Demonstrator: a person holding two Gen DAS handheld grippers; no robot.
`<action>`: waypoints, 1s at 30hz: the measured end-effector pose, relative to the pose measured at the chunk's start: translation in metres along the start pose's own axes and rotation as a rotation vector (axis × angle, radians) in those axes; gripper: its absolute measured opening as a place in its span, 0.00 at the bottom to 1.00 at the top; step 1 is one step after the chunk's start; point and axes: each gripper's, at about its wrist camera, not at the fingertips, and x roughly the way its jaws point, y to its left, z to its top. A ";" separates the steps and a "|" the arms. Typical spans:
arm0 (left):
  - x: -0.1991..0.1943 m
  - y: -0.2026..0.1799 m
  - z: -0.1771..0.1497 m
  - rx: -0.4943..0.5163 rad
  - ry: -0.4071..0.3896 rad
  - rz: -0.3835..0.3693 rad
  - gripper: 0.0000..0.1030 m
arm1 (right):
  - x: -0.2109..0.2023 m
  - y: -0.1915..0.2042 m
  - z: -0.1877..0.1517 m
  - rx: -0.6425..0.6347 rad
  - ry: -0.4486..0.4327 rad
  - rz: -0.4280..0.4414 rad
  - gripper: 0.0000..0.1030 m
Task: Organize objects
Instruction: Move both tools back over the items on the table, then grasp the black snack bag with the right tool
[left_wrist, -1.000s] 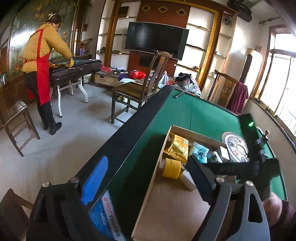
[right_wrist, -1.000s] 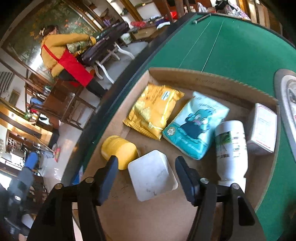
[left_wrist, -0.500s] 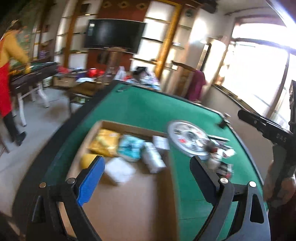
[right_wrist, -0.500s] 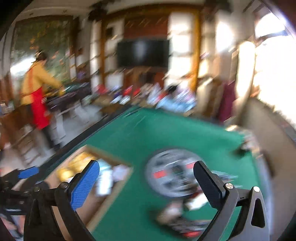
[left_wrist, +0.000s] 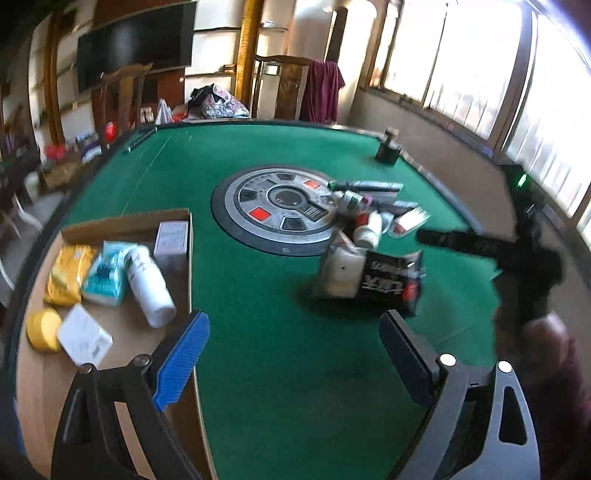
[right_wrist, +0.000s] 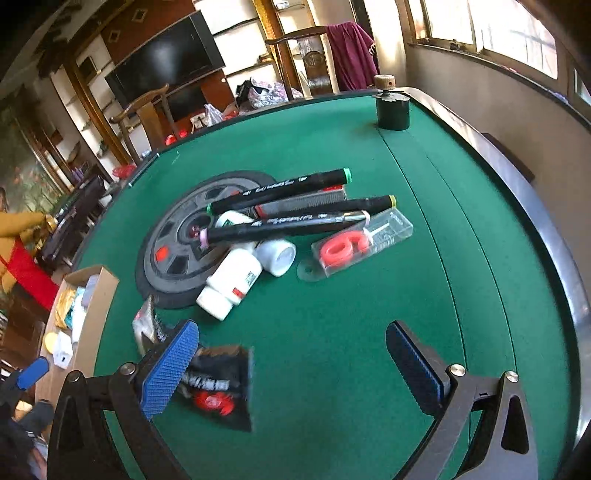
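A cardboard box (left_wrist: 125, 223) at the table's left holds a yellow packet (left_wrist: 68, 273), a teal packet (left_wrist: 105, 275), a white bottle (left_wrist: 149, 286), a small white box (left_wrist: 83, 338) and a yellow lid (left_wrist: 42, 328). A pile on the green felt holds black markers (right_wrist: 288, 188), white bottles (right_wrist: 231, 282), a clear case with a red part (right_wrist: 360, 242) and a black packet (right_wrist: 218, 384). My left gripper (left_wrist: 293, 363) is open and empty over the felt beside the box. My right gripper (right_wrist: 291, 363) is open and empty just short of the pile, above the black packet.
A round grey dial plate (left_wrist: 279, 206) sits in the table's middle. A dark cylinder (right_wrist: 392, 109) stands at the far edge. The table's raised black rim (right_wrist: 546, 236) runs along the right. Chairs and shelves stand beyond the table.
Both grippers have swung right, away from the box. The right gripper left the box and now hangs over the pile. The left view now takes in box and pile.
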 end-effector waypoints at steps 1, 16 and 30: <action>0.006 -0.004 0.002 0.018 0.012 0.028 0.90 | 0.002 0.002 0.002 -0.002 0.000 0.027 1.00; 0.002 0.027 0.013 -0.147 0.051 0.092 0.90 | 0.048 0.133 -0.028 -0.619 0.044 -0.037 0.54; 0.067 -0.062 0.056 0.088 0.035 -0.002 0.90 | 0.006 -0.027 -0.035 -0.109 0.046 -0.037 0.33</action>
